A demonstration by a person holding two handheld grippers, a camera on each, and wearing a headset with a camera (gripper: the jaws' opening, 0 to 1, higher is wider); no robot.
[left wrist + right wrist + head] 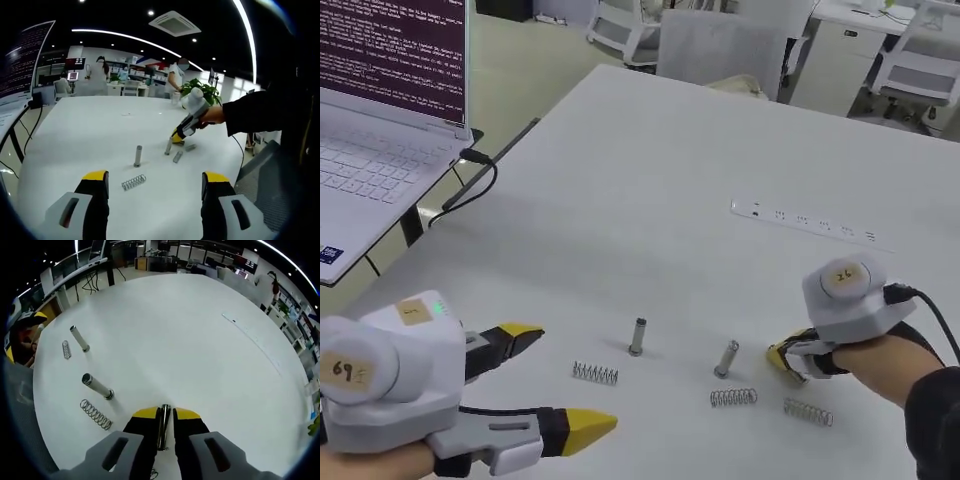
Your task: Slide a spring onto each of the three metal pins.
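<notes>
One pin [163, 432] clamped between right gripper [165, 413] jaws; left gripper [155, 176] gapes wide near desk's [670, 180] front edge.

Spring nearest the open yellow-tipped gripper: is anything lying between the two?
Nothing visible. Only bare table separates the left gripper from the spring, which lies just ahead of its open jaws.

head view: from above, facing forward-down over the worktop [650, 170], mid-range | left gripper view: low, skimming across it | right gripper view: close, tilted down | all share: two standing pins [638, 337]
</notes>
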